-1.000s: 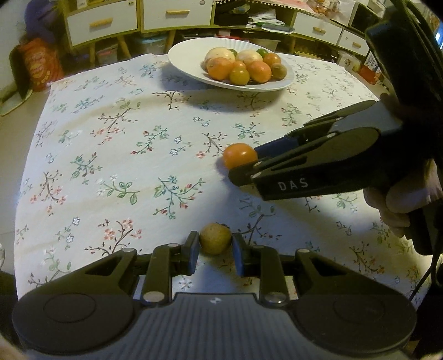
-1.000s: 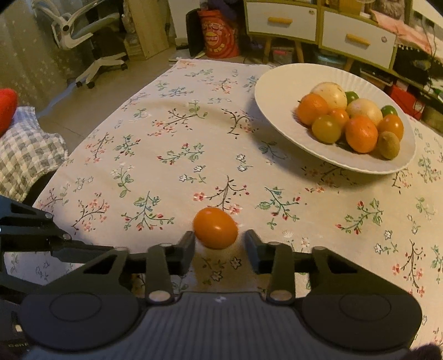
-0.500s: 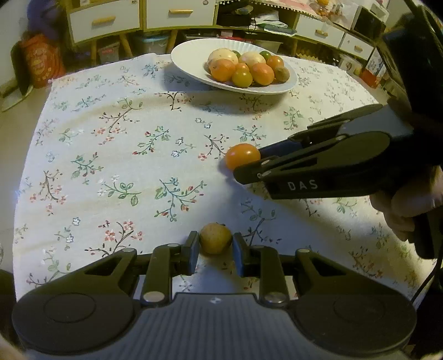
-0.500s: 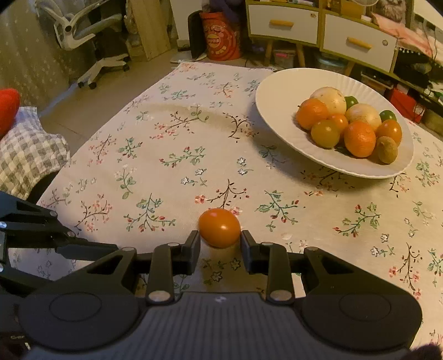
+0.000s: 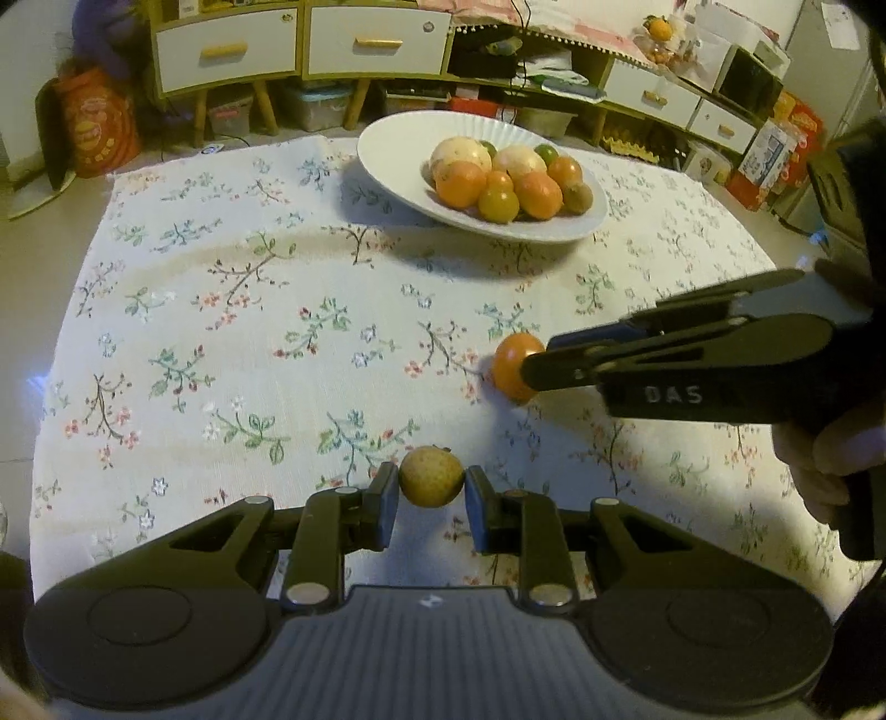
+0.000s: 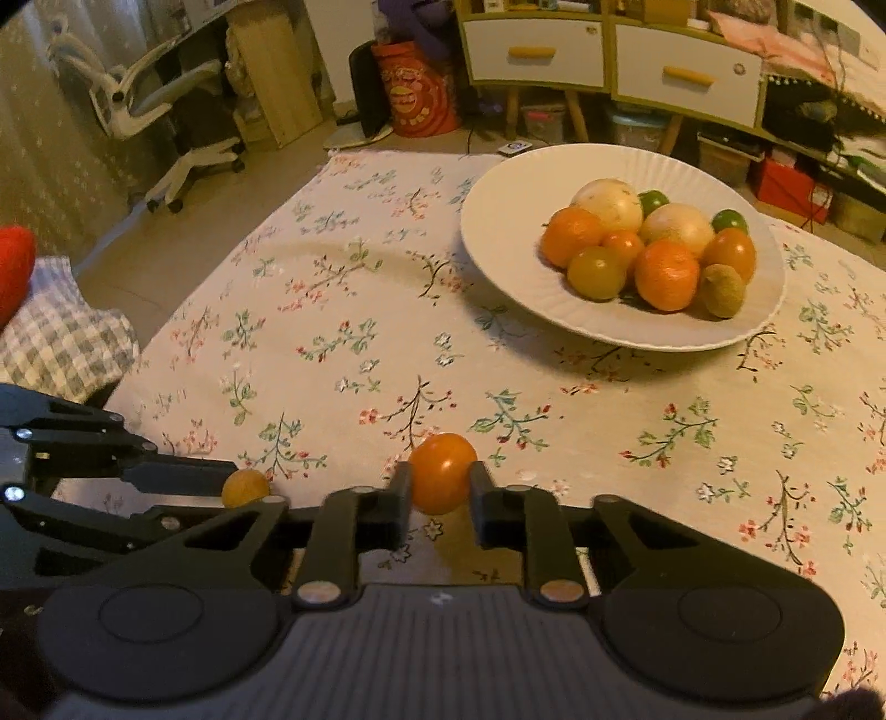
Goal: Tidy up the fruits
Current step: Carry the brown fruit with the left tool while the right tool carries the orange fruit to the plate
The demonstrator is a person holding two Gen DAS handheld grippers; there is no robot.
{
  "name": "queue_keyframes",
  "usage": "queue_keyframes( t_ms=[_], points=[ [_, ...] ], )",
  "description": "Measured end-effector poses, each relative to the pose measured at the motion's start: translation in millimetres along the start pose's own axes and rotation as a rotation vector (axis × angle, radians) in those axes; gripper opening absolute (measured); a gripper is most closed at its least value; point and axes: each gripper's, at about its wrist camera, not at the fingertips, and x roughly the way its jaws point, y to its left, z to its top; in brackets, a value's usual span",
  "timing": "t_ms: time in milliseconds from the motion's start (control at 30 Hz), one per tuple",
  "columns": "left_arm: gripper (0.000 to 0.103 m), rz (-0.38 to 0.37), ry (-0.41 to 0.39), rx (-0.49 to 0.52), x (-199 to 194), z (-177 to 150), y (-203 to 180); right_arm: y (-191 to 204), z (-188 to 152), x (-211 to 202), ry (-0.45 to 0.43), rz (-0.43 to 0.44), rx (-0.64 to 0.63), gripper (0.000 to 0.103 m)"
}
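Note:
My left gripper (image 5: pixel 432 490) is shut on a small yellow-brown fruit (image 5: pixel 431 477), held just above the flowered tablecloth. The same fruit shows in the right wrist view (image 6: pixel 245 487). My right gripper (image 6: pixel 440 487) is shut on an orange tomato-like fruit (image 6: pixel 442 471); it also shows in the left wrist view (image 5: pixel 512 365), with the right gripper (image 5: pixel 531 368) coming in from the right. A white plate (image 5: pixel 398 160) at the far side holds several orange, yellow, pale and green fruits; it also shows in the right wrist view (image 6: pixel 498 232).
The flowered tablecloth (image 5: pixel 221 332) covers the table. Behind the table stand low cabinets with drawers (image 5: pixel 376 41), boxes and an orange bag (image 5: pixel 97 130). An office chair (image 6: pixel 160 116) and a checked cloth (image 6: pixel 61 343) are at the left in the right wrist view.
Both grippers have closed on their fruits and lifted a little. The views have shifted, so the plate sits nearer and more central.

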Motion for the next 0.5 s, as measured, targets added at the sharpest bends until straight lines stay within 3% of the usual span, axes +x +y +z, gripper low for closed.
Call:
queue_keyframes(
  t_ms=[167,500],
  points=[
    [0.017,-0.014,-0.007,-0.017,3.0,8.4,0.9,-9.7,-0.8,-3.2,0.005,0.011,0.038,0.016],
    [0.017,-0.001,0.04,-0.011,11.7,0.4,1.6,-7.3,2.3,7.4,0.011,-0.017,0.027,0.038]
  ],
)
